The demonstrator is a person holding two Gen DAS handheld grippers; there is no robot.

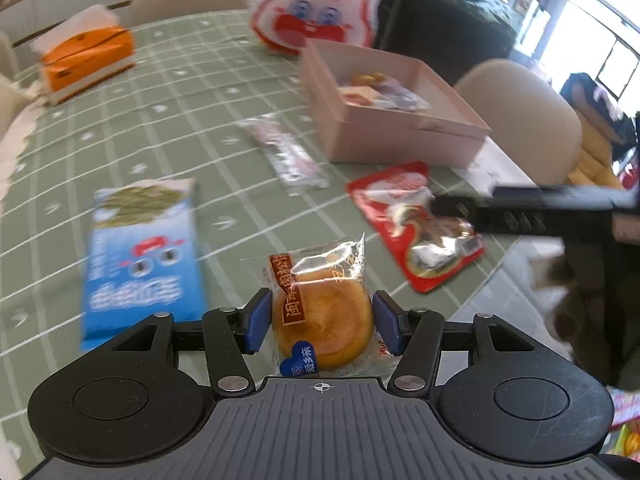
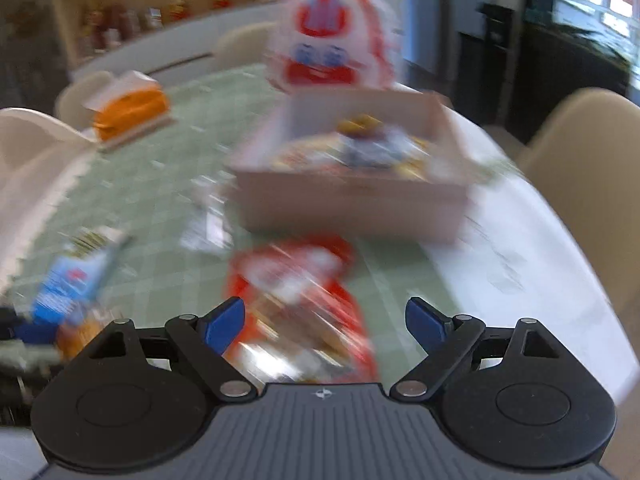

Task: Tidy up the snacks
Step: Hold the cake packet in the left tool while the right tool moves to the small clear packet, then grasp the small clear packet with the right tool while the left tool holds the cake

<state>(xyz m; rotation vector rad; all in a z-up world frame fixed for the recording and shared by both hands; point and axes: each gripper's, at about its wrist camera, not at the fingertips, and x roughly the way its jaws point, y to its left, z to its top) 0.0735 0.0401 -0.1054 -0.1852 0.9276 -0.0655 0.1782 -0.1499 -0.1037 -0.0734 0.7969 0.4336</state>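
My left gripper (image 1: pixel 322 322) is shut on a round golden pastry in clear wrap (image 1: pixel 324 312), its blue pads against both sides. A blue snack pack (image 1: pixel 140 256) lies left of it, a clear-wrapped stick snack (image 1: pixel 286 152) ahead, and a red foil pouch (image 1: pixel 420 224) to the right. The pink box (image 1: pixel 400 136) with several snacks inside stands at the far right. My right gripper (image 2: pixel 325 326) is open above the red pouch (image 2: pixel 300 304), which lies between and below its pads. It also shows in the left wrist view (image 1: pixel 452 206), at the pouch. The box (image 2: pixel 352 200) is ahead of it.
An orange tissue box (image 1: pixel 86 60) stands at the far left of the green checked tablecloth (image 1: pixel 168 128). A big red-and-white snack bag (image 1: pixel 320 4) stands behind the pink box. Beige chairs (image 1: pixel 528 120) ring the table. The table edge runs along the right.
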